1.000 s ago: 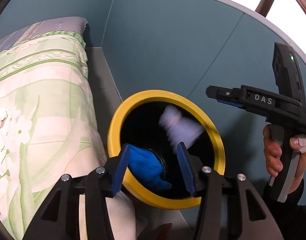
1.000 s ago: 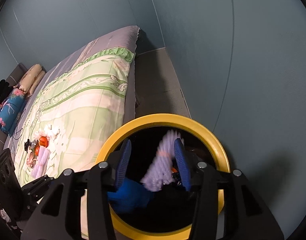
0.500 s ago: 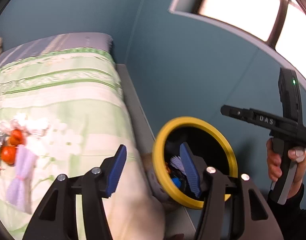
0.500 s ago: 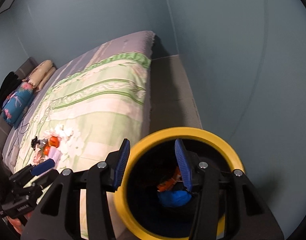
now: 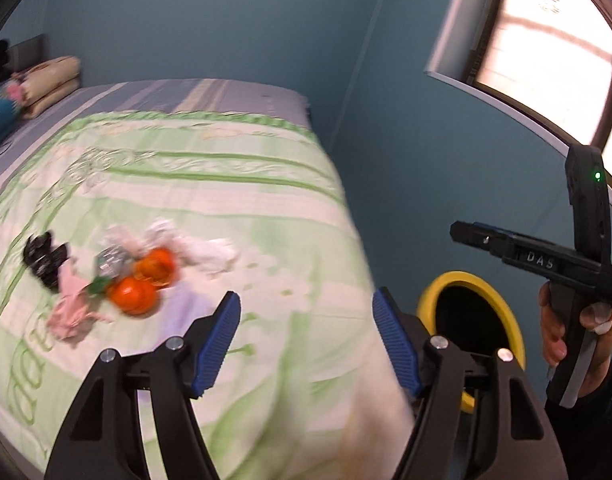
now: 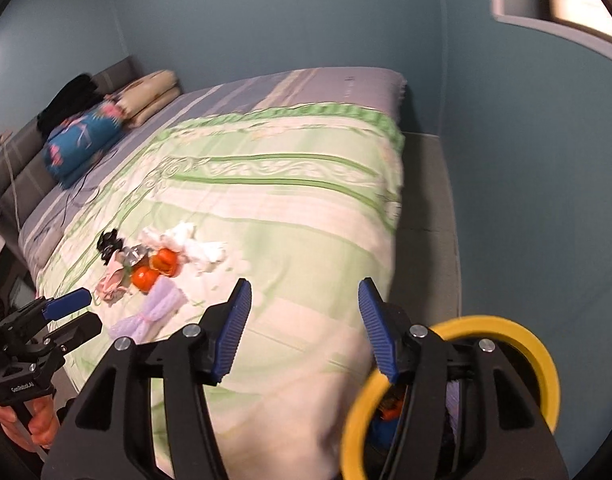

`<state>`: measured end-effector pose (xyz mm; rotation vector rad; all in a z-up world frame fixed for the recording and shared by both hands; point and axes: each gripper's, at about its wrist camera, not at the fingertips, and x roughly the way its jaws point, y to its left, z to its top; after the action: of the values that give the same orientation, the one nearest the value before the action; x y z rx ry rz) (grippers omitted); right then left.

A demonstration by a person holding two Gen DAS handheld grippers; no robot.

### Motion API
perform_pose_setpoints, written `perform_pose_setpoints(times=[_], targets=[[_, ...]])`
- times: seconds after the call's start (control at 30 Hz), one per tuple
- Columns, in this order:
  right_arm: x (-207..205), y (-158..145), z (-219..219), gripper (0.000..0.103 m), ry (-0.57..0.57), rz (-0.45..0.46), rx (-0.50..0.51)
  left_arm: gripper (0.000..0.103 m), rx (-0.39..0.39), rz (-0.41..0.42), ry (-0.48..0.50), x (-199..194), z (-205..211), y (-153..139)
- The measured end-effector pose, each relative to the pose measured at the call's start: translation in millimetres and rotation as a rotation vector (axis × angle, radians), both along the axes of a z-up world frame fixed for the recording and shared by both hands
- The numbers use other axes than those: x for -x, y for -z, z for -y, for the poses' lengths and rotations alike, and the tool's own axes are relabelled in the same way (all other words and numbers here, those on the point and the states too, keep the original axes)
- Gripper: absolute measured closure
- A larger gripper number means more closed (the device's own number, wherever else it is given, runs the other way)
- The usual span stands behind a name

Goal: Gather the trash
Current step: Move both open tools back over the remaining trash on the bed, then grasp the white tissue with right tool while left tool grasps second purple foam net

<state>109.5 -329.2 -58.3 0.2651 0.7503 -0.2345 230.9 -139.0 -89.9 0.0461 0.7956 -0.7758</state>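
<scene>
With both our left gripper (image 5: 306, 344) and right gripper (image 6: 304, 330) empty, jaws apart, the litter pile of orange peels and crumpled tissues (image 5: 146, 276) lies ahead-left mid-bed, nearer our left gripper, the yellow-rimmed black bin (image 6: 506, 336) beside the bed's right edge.

left gripper (image 5: 306, 344): black frame, blue ribbed pads, silver screws
right gripper (image 6: 304, 330): black frame, blue ribbed pads; white "DAS" lettering and green LED on its body in the left view
bin (image 6: 544, 364): yellow rim, black inside; blue and orange bits visible in it, right of the right gripper
quilt (image 6: 306, 208): pale green and cream, darker green stripes, scroll pattern
sheet (image 6: 306, 84): grey-lilac stripes
trash pile ahead-left of both grippers:
- two peels/fruit (image 5: 144, 284): orange
- tissue (image 6: 200, 250): white
- scrap (image 5: 46, 258): black
- wrapper (image 5: 111, 260): silver
- cloth (image 5: 70, 308): pink
- bow (image 6: 154, 310): lilac
walls (image 5: 226, 20): teal-blue
pillows (image 6: 82, 136): blue floral, beige
</scene>
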Motion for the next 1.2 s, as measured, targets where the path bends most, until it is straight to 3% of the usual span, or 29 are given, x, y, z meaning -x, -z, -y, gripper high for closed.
perform_pose_setpoints(times=[0.47, 0.87, 1.2], targets=[[-118, 31, -73, 0.049, -0.191, -0.108, 0.024, 0.035, -0.038, -0.09, -0.118, -45, -69, 57], [-215, 82, -121, 0.044, -0.311, -0.18, 0.01, 0.033, -0.048, -0.166, -0.169, -81, -79, 108], [-272, 113, -139, 0.045, -0.347, -0.235, -0.039, 0.033, -0.076, -0.189, -0.175, -95, -75, 127]])
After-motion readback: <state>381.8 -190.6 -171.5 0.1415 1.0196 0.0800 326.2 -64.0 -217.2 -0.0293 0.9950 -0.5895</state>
